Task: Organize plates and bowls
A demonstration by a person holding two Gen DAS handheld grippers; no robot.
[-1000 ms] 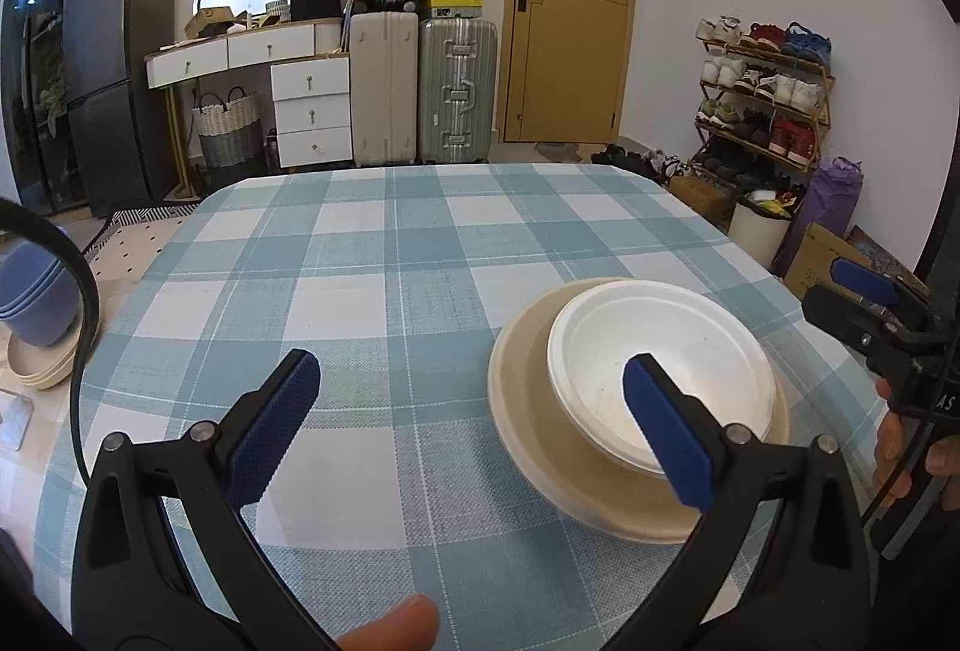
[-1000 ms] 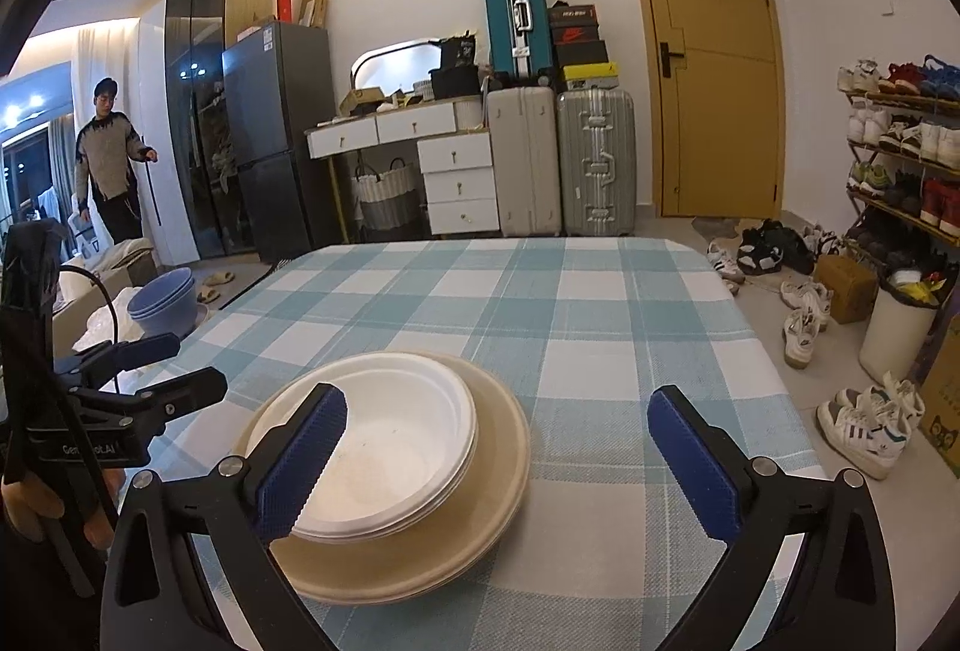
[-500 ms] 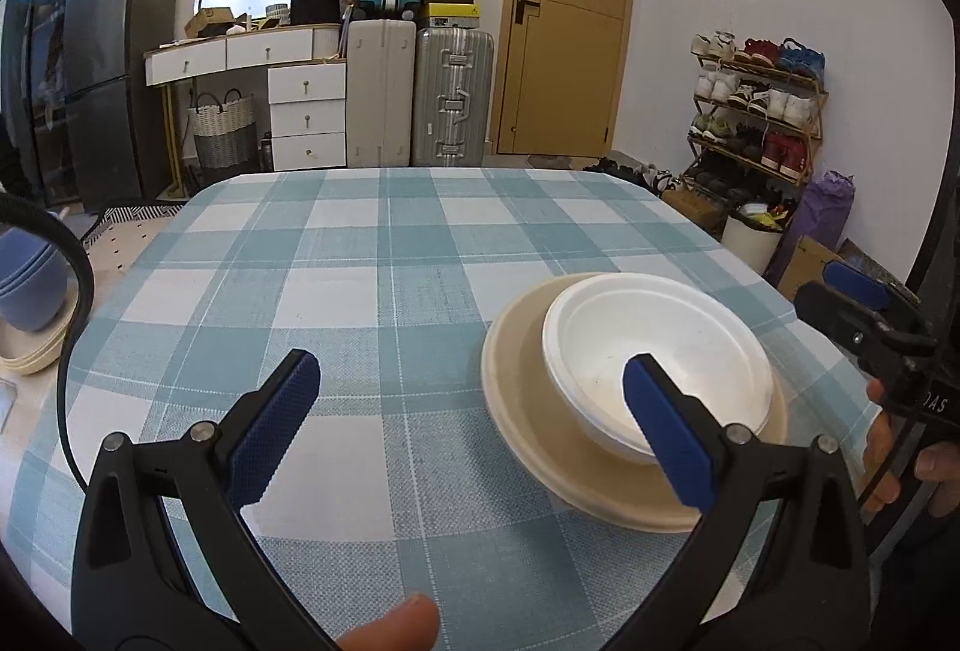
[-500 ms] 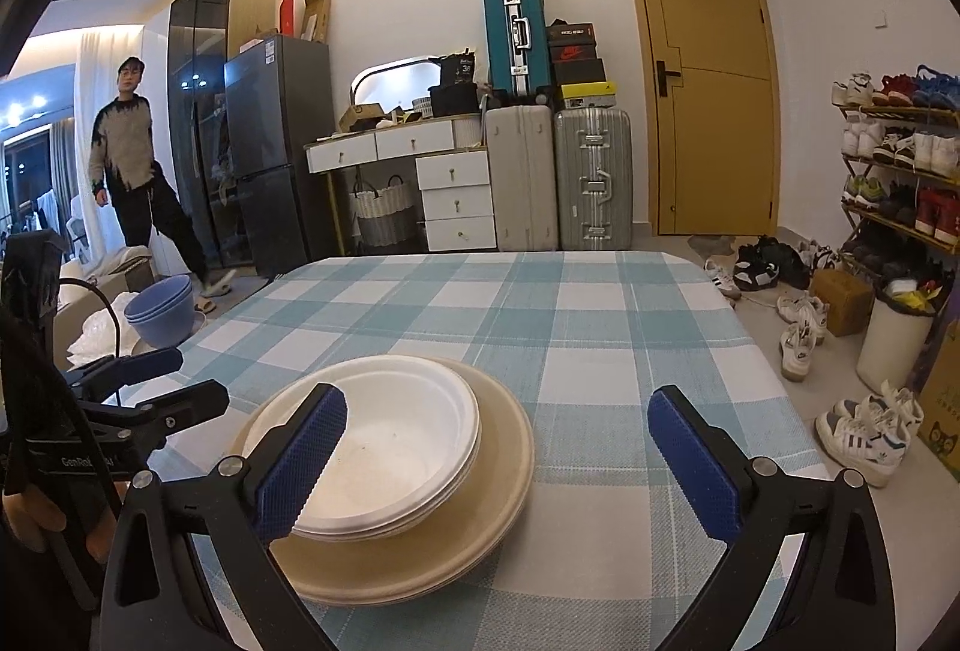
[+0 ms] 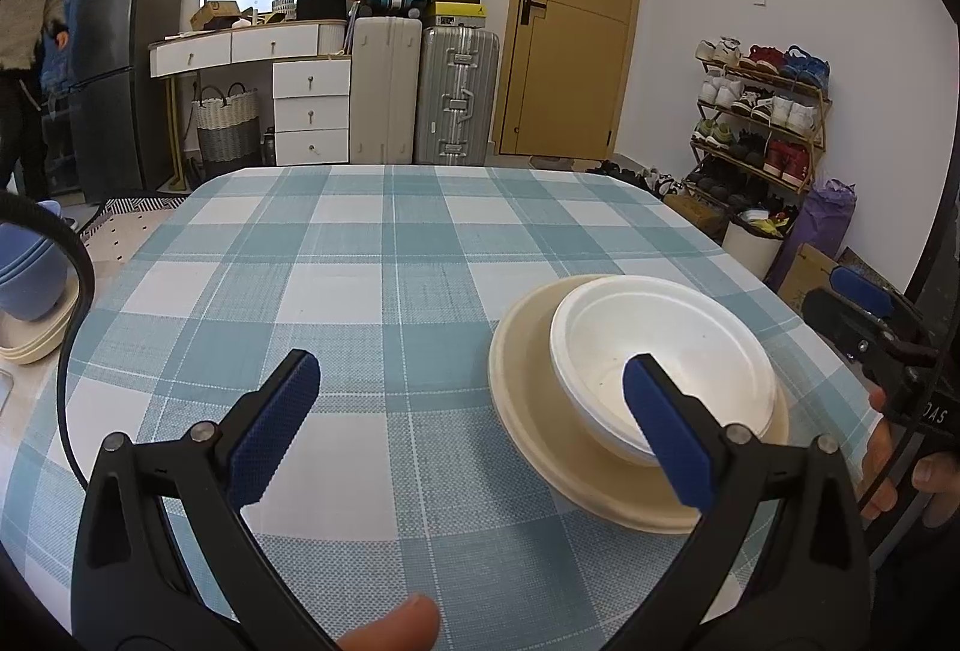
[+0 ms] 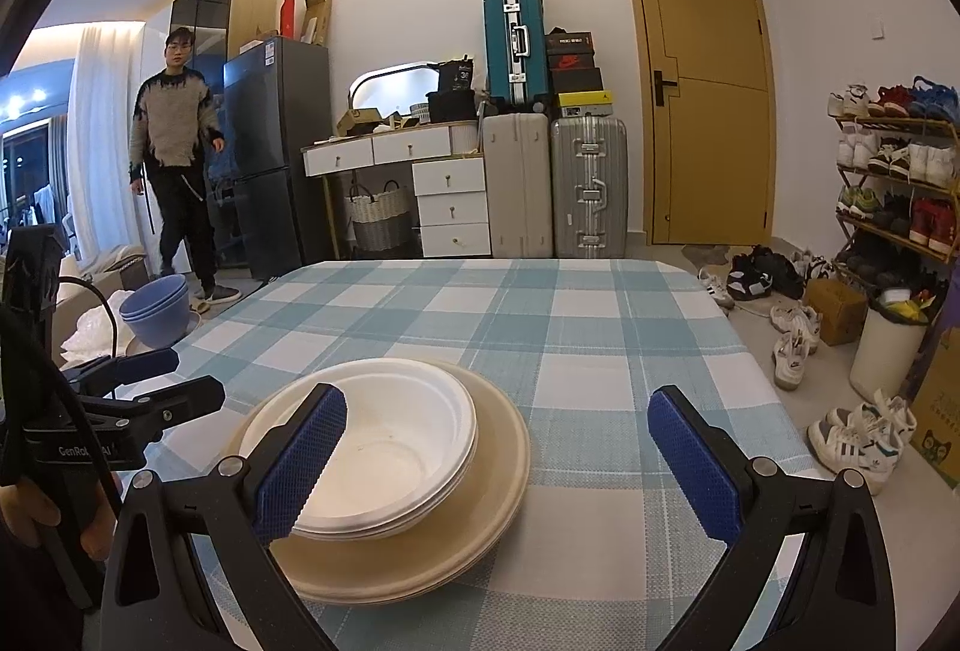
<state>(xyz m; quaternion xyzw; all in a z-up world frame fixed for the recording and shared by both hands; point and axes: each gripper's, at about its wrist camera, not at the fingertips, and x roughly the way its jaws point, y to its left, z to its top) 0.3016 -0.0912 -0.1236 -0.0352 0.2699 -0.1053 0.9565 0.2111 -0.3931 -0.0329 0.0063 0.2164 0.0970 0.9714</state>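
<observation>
A white bowl [image 5: 660,345] sits stacked inside a beige plate [image 5: 528,399] on the checked tablecloth [image 5: 360,255]. In the right wrist view the bowl [image 6: 390,447] and plate [image 6: 480,507] lie low and left of centre. My left gripper [image 5: 468,411] is open and empty above the cloth, its right finger in front of the bowl. My right gripper [image 6: 498,453] is open and empty, its left finger in front of the bowl. Each gripper shows at the edge of the other's view: the right one [image 5: 864,303], the left one [image 6: 150,375].
Blue bowls [image 6: 153,300] on beige plates [image 5: 30,345] sit low at the table's left. A person [image 6: 174,159] walks near the fridge. Suitcases [image 6: 552,183], drawers and a door stand beyond the table. A shoe rack [image 6: 888,183] and a bin [image 6: 882,345] are at the right.
Both grippers have tilted up a little, so the table sits lower in view. The person in the background has walked closer. Bowl and plate have not moved.
</observation>
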